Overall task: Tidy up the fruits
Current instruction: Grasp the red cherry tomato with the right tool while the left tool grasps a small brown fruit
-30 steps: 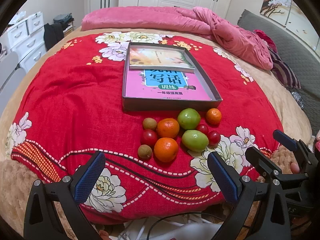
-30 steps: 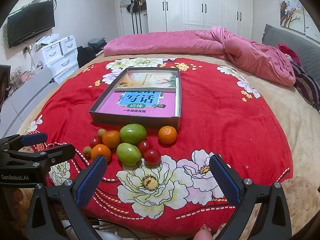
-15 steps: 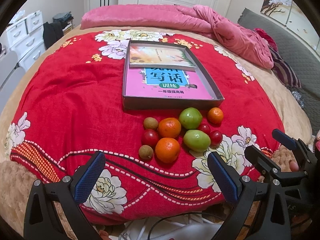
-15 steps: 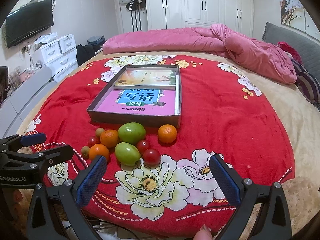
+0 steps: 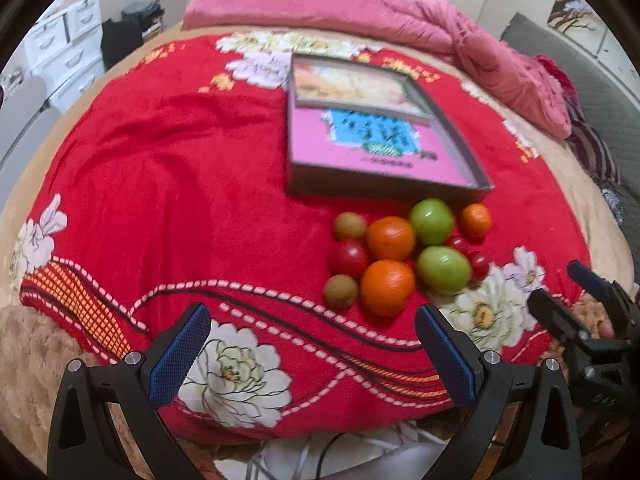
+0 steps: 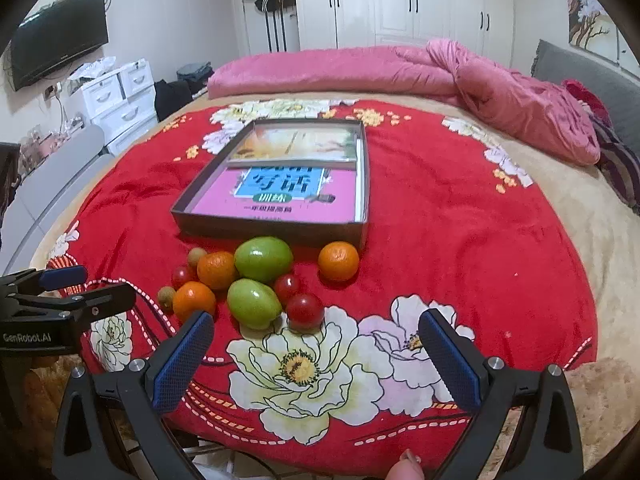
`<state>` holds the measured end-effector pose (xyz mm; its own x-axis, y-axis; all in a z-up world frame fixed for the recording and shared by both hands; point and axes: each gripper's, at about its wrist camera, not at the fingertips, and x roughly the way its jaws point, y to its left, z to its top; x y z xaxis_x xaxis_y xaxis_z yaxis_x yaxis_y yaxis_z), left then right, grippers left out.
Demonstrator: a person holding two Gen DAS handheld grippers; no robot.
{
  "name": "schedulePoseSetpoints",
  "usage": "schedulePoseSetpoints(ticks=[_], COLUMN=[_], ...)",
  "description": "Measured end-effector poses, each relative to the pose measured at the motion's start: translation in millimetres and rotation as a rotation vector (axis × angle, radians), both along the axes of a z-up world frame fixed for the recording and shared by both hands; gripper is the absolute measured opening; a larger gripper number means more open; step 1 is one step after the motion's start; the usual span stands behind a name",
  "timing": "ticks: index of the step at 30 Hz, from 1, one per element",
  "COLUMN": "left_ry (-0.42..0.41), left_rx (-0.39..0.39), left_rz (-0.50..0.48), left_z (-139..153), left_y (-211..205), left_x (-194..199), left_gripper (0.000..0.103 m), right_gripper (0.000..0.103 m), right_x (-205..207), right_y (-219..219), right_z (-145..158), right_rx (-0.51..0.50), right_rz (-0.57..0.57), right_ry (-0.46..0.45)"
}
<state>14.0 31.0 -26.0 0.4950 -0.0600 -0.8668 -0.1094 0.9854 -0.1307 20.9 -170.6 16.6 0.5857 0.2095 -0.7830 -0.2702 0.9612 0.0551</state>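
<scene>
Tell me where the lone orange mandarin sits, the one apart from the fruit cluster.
In the right wrist view, the lone orange mandarin sits on the red floral blanket, just before the grey shallow box's near right corner, right of the large green fruit.

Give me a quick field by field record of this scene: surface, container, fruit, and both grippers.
surface: red floral blanket on a bed
container: shallow grey box, open, holding a pink booklet and a second book; no fruit inside
fruit: clustered on the blanket in front of the box
green fruits: two
oranges: three, one apart at the right
red tomatoes: three visible in the right wrist view, largest nearest
small brownish fruits: two
left gripper: open, empty
right gripper: open, empty
</scene>
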Motion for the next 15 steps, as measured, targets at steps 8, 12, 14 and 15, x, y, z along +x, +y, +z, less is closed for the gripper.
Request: schedulePoseSetpoints(ticks=[8, 12, 14, 15], left_ry=[0.101, 0.114, 0.117, 0.118], left_rx=[-0.022, -0.039, -0.054, -0.058], left_rz=[-0.036, -0.052, -0.063, -0.064], left_z=[-30, -35, -37, -38], left_y=[6, 7, 7, 7], left_x=[13, 21, 25, 27], left_gripper=[0.097, 0.074, 0.071, 0.067], right_gripper=[0.103, 0.103, 0.103, 0.103], right_x=[22, 28, 31, 32], right_y=[-3, -6, -6, -5], right_z=[-21, -27, -28, -29], right_rx=[-0.066, -0.074, -0.078, -0.078], right_rz=[-0.008, -0.011, -0.009, -0.005], right_ry=[0.045, 0.053, 0.053, 0.056])
